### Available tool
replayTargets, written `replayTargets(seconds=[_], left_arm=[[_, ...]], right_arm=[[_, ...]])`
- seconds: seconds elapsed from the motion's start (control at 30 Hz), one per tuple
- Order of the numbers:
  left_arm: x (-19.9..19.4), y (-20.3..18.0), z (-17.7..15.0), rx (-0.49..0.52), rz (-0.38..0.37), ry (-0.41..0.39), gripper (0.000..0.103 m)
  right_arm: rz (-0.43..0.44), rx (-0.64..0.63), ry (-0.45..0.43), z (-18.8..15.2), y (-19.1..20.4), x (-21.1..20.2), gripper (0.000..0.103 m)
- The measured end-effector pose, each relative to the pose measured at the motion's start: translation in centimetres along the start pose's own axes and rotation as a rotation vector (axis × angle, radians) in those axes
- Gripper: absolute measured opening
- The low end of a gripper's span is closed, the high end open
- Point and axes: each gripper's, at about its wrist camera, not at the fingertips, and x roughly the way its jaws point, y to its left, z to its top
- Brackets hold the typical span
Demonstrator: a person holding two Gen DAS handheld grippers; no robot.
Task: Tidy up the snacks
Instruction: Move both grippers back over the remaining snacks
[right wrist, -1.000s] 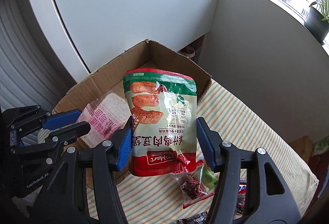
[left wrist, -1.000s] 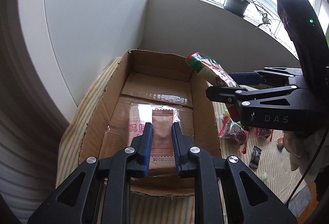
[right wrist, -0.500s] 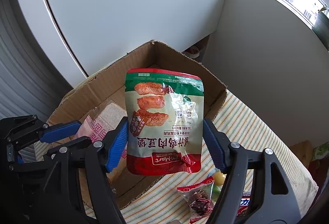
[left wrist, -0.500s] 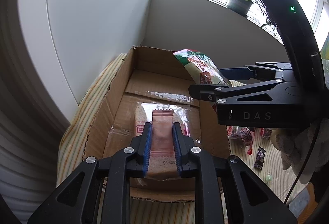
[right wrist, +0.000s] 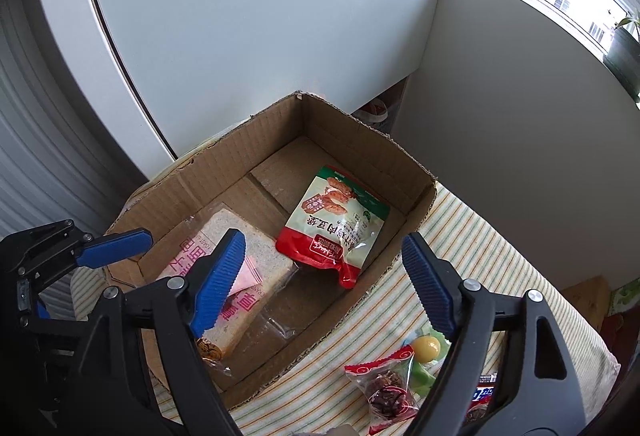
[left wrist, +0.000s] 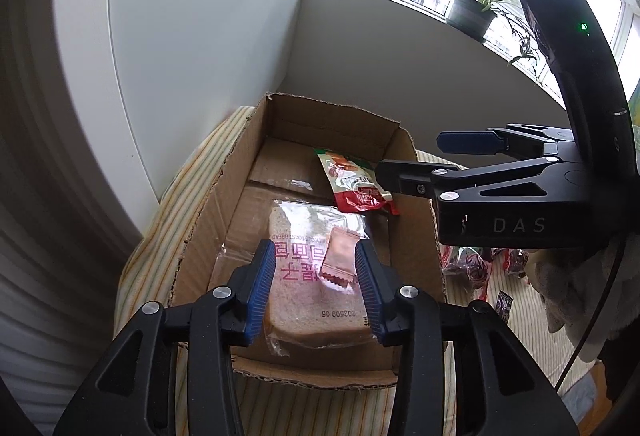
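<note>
both grippers, left [left wrist: 316, 286] and right [right wrist: 324, 282], have fingers apart, empty. pouch [right wrist: 334, 220], bread [left wrist: 316, 276] and sachet [left wrist: 340, 260] lie in box [right wrist: 360, 140].

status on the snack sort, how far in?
Done: bread pack, small pink sachet on top of it, and red-green pouch all lie in the cardboard box. In hand: nothing; left gripper and right gripper are both open above the box. Left: wrapped snacks and a yellow ball-shaped piece sit on the striped cloth outside the box.
</note>
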Motion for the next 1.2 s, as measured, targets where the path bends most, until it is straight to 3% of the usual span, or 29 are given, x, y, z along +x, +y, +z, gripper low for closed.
replayTargets(seconds=[0.27, 0.5, 0.93, 1.2], left_arm=[[-1.3, -1.2, -0.4, 0.007, -0.018, -0.013, 0.040], [-2.6, -3.7, -1.4, 0.034, -0.062, -0.019, 0.040], [-2.5, -10.0, -4.5, 0.087, -0.158, 0.043, 0.040], [-1.1, -14.3, -7.6, 0.132, -0.215, 0.129, 0.040]], right_arm=[[0.003, 0.034, -0.019, -1.2, -1.2, -2.5, 0.083], [-0.007, 0.065, -0.033, -4.4, -3.4, -6.2, 0.083], [-0.053, 0.186, -0.048, -14.1, -10.8, -13.6, 0.083], [-0.107, 0.291, 0.011, -20.6, -16.6, -14.4, 0.083]])
